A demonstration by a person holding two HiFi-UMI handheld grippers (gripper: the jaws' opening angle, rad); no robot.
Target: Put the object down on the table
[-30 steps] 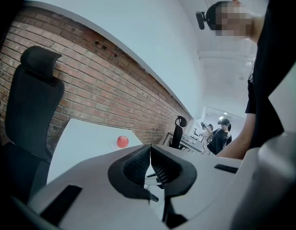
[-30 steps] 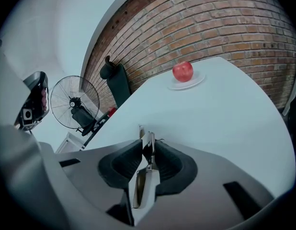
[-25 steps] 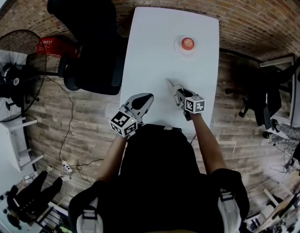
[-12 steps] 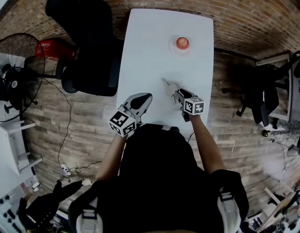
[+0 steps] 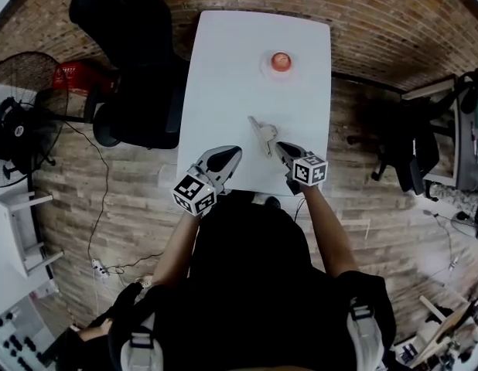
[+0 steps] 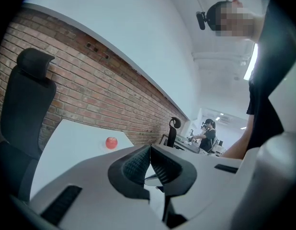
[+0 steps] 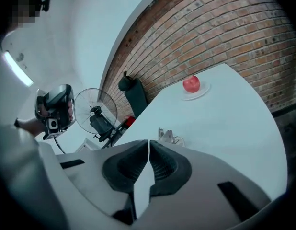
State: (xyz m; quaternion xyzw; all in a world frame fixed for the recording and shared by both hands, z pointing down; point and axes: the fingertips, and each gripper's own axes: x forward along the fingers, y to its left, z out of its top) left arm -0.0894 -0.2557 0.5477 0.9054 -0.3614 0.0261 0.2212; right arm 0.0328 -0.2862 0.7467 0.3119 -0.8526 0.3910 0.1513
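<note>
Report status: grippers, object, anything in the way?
Right gripper just closed, empty; left gripper shut, empty. Small metallic object down on white table. Apple on plate at far end, well clear.

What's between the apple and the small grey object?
Just the plate rim under the apple, then bare table to the small grey object; head view shows it.

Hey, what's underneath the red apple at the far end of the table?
A small pale plate sits under the apple, resting on the white table. Only the plate's rim shows; its middle is covered by the apple.
</note>
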